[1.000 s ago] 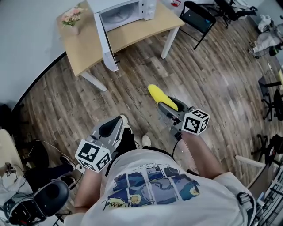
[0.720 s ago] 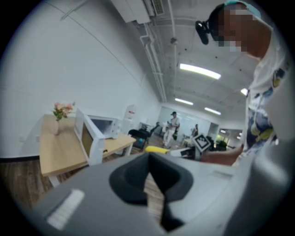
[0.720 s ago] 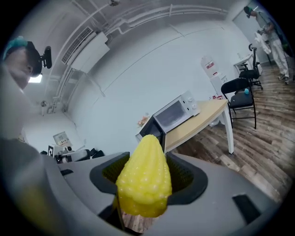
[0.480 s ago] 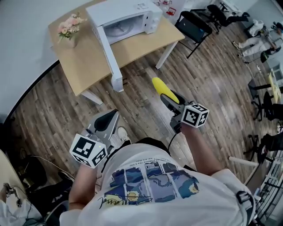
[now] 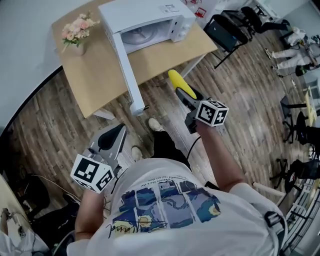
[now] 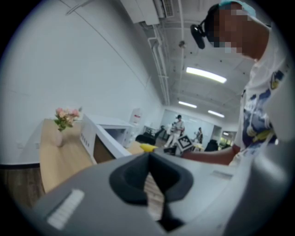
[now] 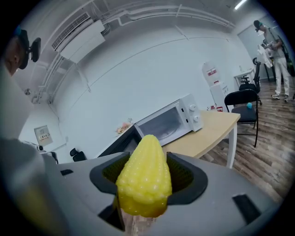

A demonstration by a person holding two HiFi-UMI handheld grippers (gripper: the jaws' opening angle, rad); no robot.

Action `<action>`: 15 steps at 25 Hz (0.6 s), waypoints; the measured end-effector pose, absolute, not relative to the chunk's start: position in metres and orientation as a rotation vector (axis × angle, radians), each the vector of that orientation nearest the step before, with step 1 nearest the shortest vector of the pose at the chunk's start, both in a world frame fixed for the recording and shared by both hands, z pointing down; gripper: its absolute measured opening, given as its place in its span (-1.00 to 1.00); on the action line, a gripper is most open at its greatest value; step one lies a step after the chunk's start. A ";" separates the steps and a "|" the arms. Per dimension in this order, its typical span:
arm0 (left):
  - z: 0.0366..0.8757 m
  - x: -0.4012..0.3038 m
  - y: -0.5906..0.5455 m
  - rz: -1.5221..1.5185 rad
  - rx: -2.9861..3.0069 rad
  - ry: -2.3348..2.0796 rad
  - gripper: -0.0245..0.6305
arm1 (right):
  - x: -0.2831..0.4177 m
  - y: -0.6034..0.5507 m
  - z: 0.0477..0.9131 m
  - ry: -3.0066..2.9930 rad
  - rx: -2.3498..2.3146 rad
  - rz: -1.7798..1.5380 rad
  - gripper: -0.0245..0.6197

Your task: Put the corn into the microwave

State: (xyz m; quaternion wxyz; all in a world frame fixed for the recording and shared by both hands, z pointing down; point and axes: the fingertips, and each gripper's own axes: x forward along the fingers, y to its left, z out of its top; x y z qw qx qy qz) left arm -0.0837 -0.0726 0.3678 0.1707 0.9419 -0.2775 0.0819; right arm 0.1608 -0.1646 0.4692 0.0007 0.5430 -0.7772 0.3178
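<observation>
Your right gripper [image 5: 186, 96] is clamped on the corn [image 5: 179, 83], just off the front edge of the table [image 5: 95, 85], near the microwave [image 5: 150, 12] and its open door [image 5: 126, 70]. Your left gripper [image 5: 113, 140] is pinched together, empty.

The corn [image 7: 145, 179] is bright yellow, dotted all over with rows of small kernels. The right gripper [image 5: 186, 93] and the left gripper [image 5: 118, 134] are both grey with black pads, and each carries a white cube printed with black square markers. The microwave [image 5: 145, 15] is white, and the inner face of its door [image 6: 102, 154] is dark. The worktop [image 5: 95, 80] is pale honey wood on white legs. The flowers [image 5: 75, 31] are pink. The floor [image 5: 240, 100] is streaky brown planking. The person's shirt [image 5: 170, 210] is white with a grid of blue and yellow painted panels. The chair [image 5: 227, 30] is black.
</observation>
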 end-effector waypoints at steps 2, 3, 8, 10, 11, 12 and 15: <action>0.367 -0.080 -0.093 0.236 2.653 -0.839 -0.90 | 0.165 -0.198 0.478 -2.431 1.685 0.971 -0.14; 0.366 -0.076 -0.102 0.233 2.639 -0.866 -0.90 | 0.167 -0.216 0.481 -2.422 1.673 0.947 -0.14; 0.362 -0.050 -0.147 0.268 2.606 -0.958 -0.90 | 0.182 -0.307 0.493 -2.397 1.614 0.838 -0.14; 0.363 -0.043 -0.164 0.279 2.581 -0.997 -0.90 | 0.186 -0.341 0.501 -2.393 1.604 0.820 -0.14; 0.364 -0.040 -0.172 0.279 2.565 -1.022 -0.90 | 0.186 -0.358 0.504 -2.393 1.598 0.809 -0.14; 0.364 -0.038 -0.179 0.277 2.548 -1.047 -0.90 | 0.187 -0.373 0.508 -2.393 1.590 0.795 -0.14; 0.367 -0.031 -0.193 0.275 2.501 -1.115 -0.90 | 0.185 -0.414 0.520 -2.385 1.556 0.738 -0.14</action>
